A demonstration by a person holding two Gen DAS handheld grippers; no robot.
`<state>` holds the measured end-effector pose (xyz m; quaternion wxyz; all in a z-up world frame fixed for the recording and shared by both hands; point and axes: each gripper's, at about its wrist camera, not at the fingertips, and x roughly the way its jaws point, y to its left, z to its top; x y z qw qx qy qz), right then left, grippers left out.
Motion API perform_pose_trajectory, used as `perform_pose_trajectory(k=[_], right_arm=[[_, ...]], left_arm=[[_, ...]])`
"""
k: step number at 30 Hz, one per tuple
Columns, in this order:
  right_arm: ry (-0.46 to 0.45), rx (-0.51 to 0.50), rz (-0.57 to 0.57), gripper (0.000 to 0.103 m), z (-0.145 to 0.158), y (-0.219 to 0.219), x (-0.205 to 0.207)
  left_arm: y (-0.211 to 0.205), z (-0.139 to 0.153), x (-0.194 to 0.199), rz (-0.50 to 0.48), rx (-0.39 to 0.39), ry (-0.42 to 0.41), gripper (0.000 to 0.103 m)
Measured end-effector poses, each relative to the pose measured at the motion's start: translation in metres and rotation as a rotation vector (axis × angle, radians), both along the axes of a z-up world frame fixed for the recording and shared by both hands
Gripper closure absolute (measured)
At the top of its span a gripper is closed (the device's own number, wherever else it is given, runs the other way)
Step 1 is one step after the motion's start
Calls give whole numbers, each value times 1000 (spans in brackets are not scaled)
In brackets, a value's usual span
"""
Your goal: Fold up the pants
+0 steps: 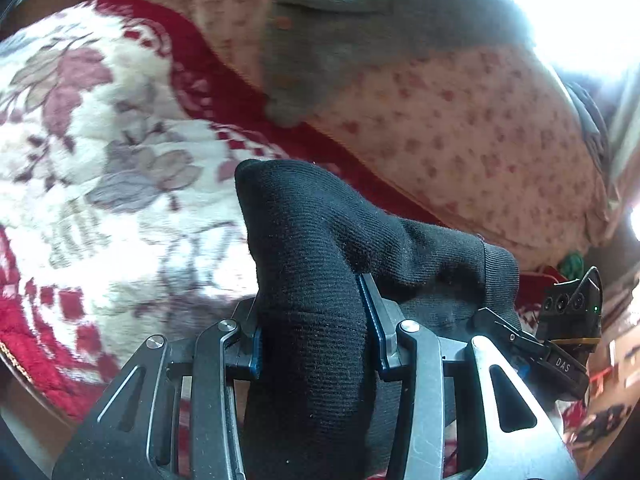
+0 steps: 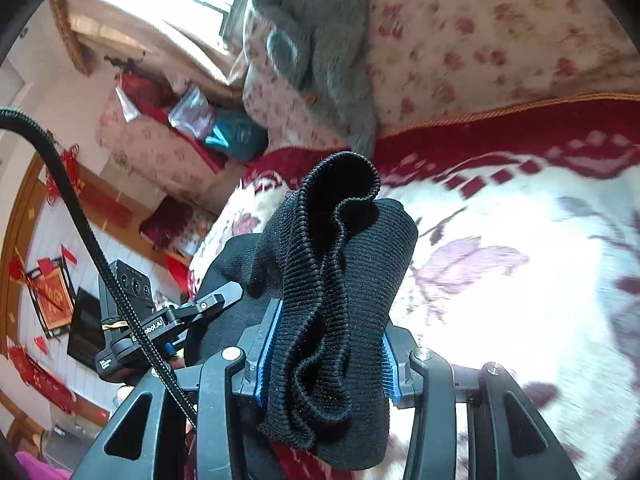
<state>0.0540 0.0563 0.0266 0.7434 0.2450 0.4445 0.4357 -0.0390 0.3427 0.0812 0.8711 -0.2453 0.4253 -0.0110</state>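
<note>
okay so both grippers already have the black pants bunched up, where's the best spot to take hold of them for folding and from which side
Grip the black pants at the ribbed band edge, where the right gripper pinches a gathered bunch, coming from above the floral blanket. The ribbing is thick and layered, so it likely slips less than the smooth knit clamped in the left gripper. A flatter, less bunched pinch would probably fold cleaner.

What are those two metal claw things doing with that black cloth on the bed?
A person is folding a pair of black knitted pants using a handheld gripper in each hand. The left gripper is clamped on a thick bunch of the fabric, and the right gripper is clamped on the ribbed edge. The held parts are raised above a fluffy red and white flowered blanket. A grey fuzzy garment lies further back on a pink flowered quilt.
</note>
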Motion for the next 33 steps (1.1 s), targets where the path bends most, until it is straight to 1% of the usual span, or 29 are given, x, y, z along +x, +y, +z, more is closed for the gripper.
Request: perform_pose_trajectory(k=[4, 6, 8, 10, 11, 13, 16, 17, 19, 22, 24, 28, 33], right_arm=[[11, -50, 29, 62, -12, 23, 5], [33, -103, 39, 60, -23, 33, 10], [53, -153, 35, 58, -33, 36, 13], [63, -153, 26, 52, -38, 33, 13], [62, -165, 17, 49, -38, 31, 14], [60, -180, 16, 49, -35, 31, 15], [43, -235, 15, 48, -26, 32, 12], [29, -260, 13, 48, -21, 33, 9], [-5, -294, 6, 48, -11, 34, 4], [-59, -332, -6, 48, 1, 30, -2], [-105, -340, -14, 48, 12, 26, -9], [-202, -362, -17, 48, 35, 25, -25], [-269, -367, -16, 48, 47, 31, -42]], left_arm=[[14, -20, 1, 35, 7, 32, 64], [17, -31, 0, 43, 14, 49, 64], [18, -38, -1, 52, 20, 52, 59], [16, -39, -3, 70, 39, 41, 47], [15, -40, -3, 74, 43, 39, 45], [15, -43, -1, 95, 52, 48, 33], [19, -44, -1, 112, 34, 62, 30], [19, -43, -2, 113, 33, 66, 30], [17, -39, -4, 120, 58, 70, 30], [9, -27, -11, 134, 148, 54, 30], [2, -15, -17, 149, 212, 24, 30], [-8, 3, -28, 164, 262, -27, 30], [-29, 19, -42, 173, 335, -73, 30]])
